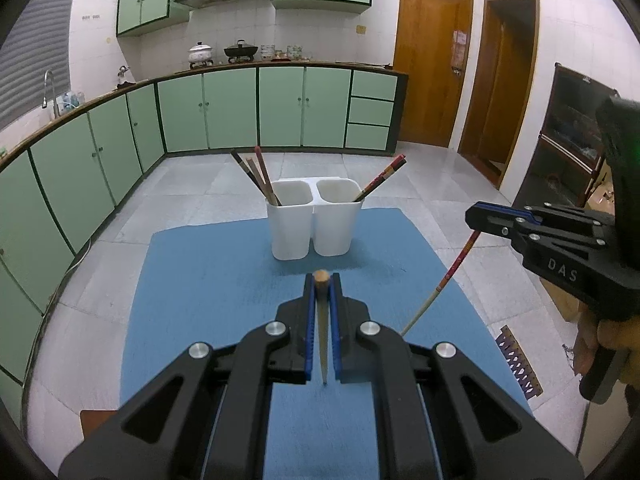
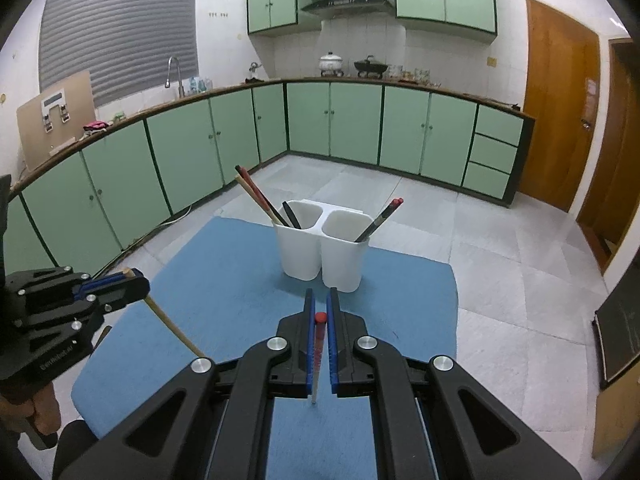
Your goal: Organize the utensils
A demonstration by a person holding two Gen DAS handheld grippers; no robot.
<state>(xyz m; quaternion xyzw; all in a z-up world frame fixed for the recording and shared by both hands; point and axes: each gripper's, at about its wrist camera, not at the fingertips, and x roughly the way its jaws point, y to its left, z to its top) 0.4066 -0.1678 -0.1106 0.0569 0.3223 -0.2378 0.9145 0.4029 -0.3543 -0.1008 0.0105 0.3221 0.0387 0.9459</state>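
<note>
My left tool [image 1: 322, 280] clamps a tan chopstick [image 1: 323, 332], my right tool [image 2: 320, 300] a red-tipped chopstick [image 2: 318, 350], white holder [image 1: 314, 224] at twelve o'clock.

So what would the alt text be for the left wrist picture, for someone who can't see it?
The left gripper pinches a wooden chopstick above a blue mat. Ahead stands a white two-cup holder with chopsticks in both cups. At right, the right gripper holds a red-patterned chopstick.
</note>
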